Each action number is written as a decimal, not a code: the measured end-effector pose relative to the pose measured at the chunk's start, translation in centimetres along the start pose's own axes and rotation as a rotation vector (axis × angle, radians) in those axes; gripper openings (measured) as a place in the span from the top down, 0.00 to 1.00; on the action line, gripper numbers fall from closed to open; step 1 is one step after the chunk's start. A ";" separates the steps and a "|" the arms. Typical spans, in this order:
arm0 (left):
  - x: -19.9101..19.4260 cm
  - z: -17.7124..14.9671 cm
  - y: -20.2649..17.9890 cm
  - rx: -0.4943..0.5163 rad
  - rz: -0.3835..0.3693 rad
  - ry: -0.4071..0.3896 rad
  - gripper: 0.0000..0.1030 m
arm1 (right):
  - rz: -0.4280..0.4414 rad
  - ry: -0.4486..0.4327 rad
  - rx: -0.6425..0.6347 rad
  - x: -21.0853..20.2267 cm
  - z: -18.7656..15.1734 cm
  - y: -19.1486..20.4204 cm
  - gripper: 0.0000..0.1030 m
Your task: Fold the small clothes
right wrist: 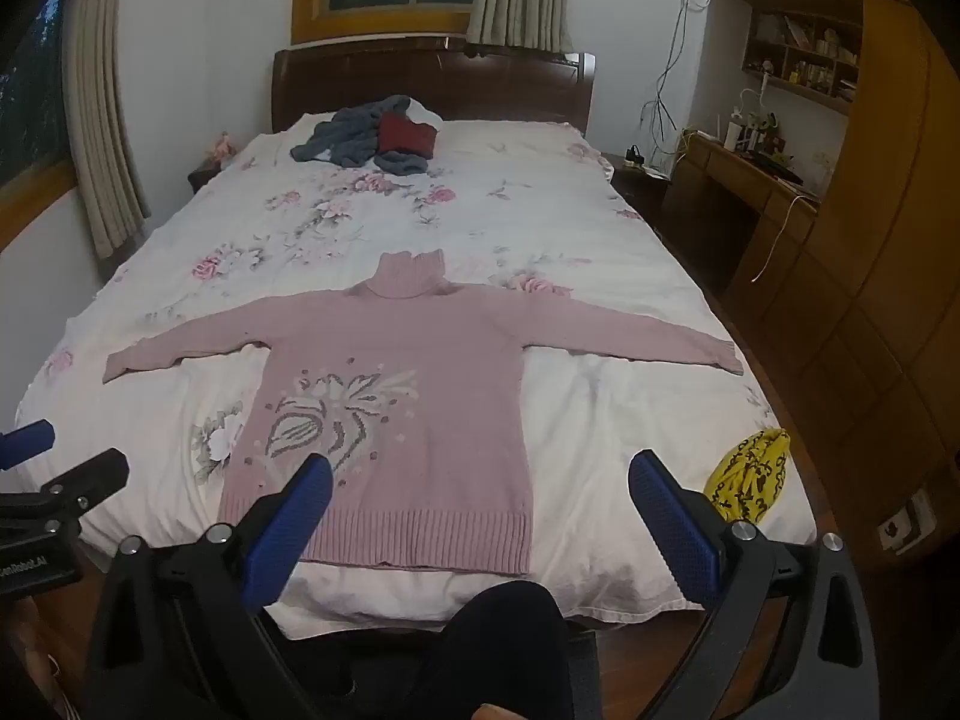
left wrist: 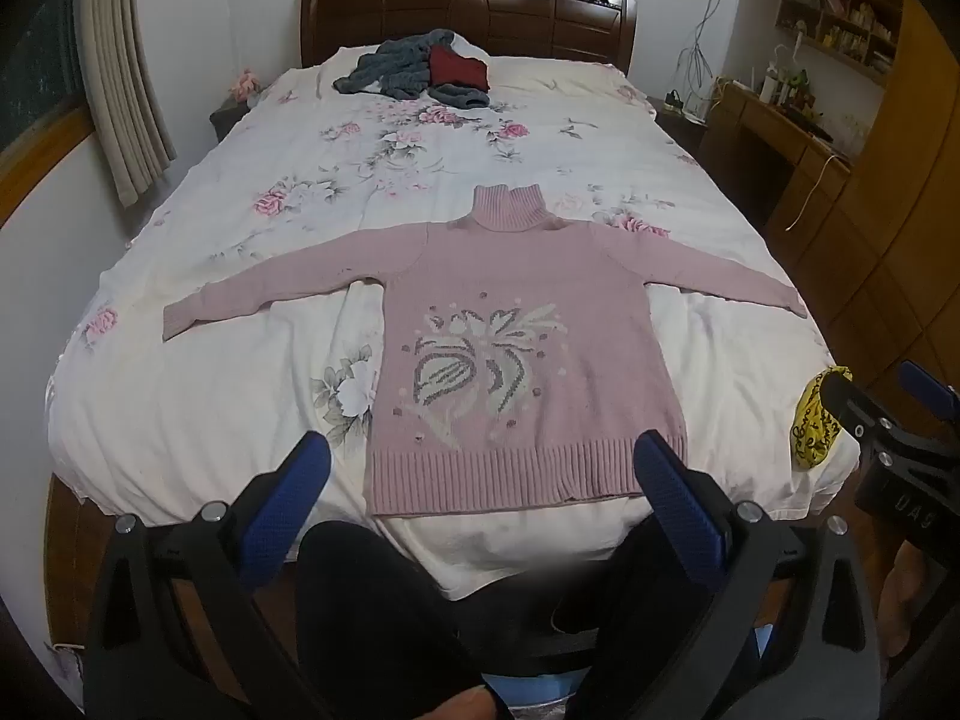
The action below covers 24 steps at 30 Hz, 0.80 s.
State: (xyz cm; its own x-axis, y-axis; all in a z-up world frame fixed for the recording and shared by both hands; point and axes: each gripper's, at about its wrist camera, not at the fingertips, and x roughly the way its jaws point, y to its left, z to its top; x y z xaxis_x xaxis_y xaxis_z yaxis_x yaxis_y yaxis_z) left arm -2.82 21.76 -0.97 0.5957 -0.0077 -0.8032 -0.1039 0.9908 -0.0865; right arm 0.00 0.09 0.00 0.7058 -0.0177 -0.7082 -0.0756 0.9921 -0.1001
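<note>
A pink turtleneck sweater [left wrist: 516,324] [right wrist: 414,372] with a grey and white leaf pattern lies flat on the bed, front up, both sleeves spread out sideways, hem toward me. My left gripper [left wrist: 483,456] hangs open just short of the hem, fingers wide apart, holding nothing. My right gripper [right wrist: 480,474] is also open and empty, above the hem's right part. Each gripper shows at the edge of the other's view: the right gripper [left wrist: 888,414] and the left gripper [right wrist: 36,480].
The bed [left wrist: 240,396] has a white floral cover. A pile of grey and red clothes [left wrist: 420,69] lies near the headboard. A yellow patterned cloth [right wrist: 747,480] sits at the near right corner. A wooden desk [right wrist: 750,180] and wardrobe stand right. A person's dark-clothed legs [left wrist: 372,612] are below.
</note>
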 end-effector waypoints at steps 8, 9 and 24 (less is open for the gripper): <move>-0.2 -0.1 0.0 0.006 0.011 -0.009 0.03 | -0.003 -0.012 0.014 -0.3 0.0 0.1 0.03; -0.1 0.0 0.2 0.006 0.011 -0.010 0.03 | -0.001 -0.006 0.002 0.2 -0.1 0.4 0.03; 0.2 0.2 0.3 -0.002 0.025 0.001 0.03 | 0.006 -0.008 0.010 0.4 0.6 0.2 0.03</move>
State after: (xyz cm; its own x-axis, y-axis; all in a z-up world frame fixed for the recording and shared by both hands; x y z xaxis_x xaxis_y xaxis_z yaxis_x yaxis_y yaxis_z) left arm -2.53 22.09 -1.06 0.5924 0.0174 -0.8055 -0.1204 0.9904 -0.0672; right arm 0.68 0.37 0.13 0.7108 -0.0109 -0.7033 -0.0726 0.9934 -0.0888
